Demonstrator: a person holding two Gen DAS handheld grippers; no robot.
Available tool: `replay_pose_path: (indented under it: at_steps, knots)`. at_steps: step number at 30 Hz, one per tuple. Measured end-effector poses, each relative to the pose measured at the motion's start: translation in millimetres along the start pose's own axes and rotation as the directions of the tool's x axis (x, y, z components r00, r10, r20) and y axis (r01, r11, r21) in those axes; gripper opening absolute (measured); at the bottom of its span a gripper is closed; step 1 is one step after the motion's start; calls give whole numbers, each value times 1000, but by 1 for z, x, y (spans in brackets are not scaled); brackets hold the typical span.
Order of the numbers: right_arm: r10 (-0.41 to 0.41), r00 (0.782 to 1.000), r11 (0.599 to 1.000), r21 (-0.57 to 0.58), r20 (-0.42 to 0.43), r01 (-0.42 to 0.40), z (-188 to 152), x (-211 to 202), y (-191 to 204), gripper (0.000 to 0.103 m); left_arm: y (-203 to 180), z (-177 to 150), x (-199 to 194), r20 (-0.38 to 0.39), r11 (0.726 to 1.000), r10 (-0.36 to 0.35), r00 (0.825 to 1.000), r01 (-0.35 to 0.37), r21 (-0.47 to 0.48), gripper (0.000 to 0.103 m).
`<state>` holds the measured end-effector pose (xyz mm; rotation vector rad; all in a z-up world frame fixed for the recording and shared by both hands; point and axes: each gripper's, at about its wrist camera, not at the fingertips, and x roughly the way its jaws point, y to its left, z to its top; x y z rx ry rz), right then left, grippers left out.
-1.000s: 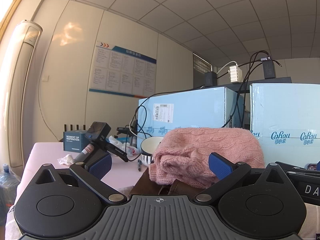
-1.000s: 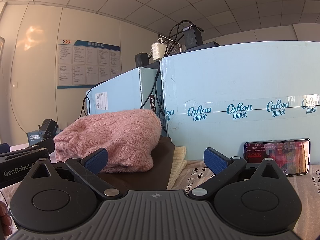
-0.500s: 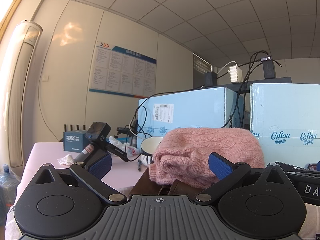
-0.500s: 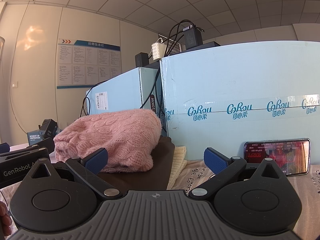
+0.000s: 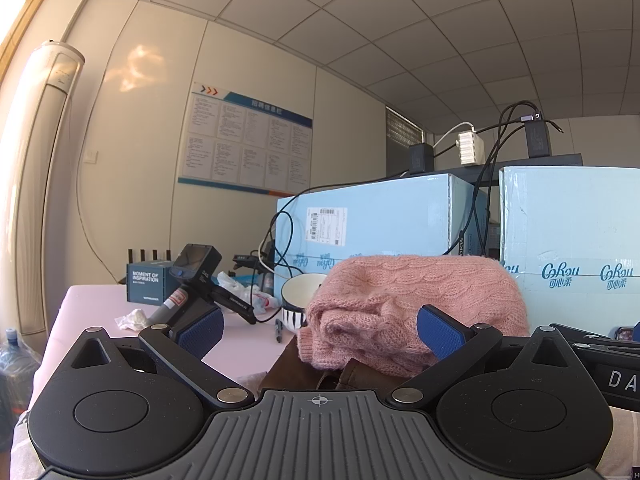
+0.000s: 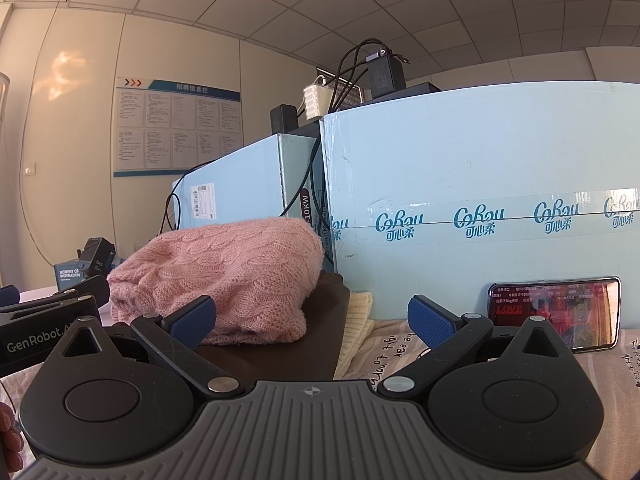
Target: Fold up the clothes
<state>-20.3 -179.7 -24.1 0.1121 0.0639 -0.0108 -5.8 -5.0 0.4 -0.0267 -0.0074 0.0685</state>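
A folded pink knit sweater (image 5: 416,300) lies on top of a dark brown garment (image 5: 296,372) on the table. It also shows in the right wrist view (image 6: 236,280), resting on the brown garment (image 6: 288,344), with a cream knit piece (image 6: 356,328) beside it. My left gripper (image 5: 320,332) is open and empty, low over the table just in front of the pile. My right gripper (image 6: 312,320) is open and empty, in front of the pile's right side.
Large light-blue cartons (image 6: 480,208) stand right behind the clothes. A phone (image 6: 554,312) leans on the carton at right. A bowl (image 5: 298,300), a handheld camera (image 5: 192,276), a small dark box (image 5: 146,282) and cables lie on the pink table (image 5: 92,304) at left.
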Motion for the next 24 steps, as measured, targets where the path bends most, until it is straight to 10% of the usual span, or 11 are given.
replay_pose_path:
  at_steps: [24]
  knots:
    - [1,1000,1000,2,-2,-1,0,0,0,103,1,0,-2,0,1000,-8,1000,8,-1,103]
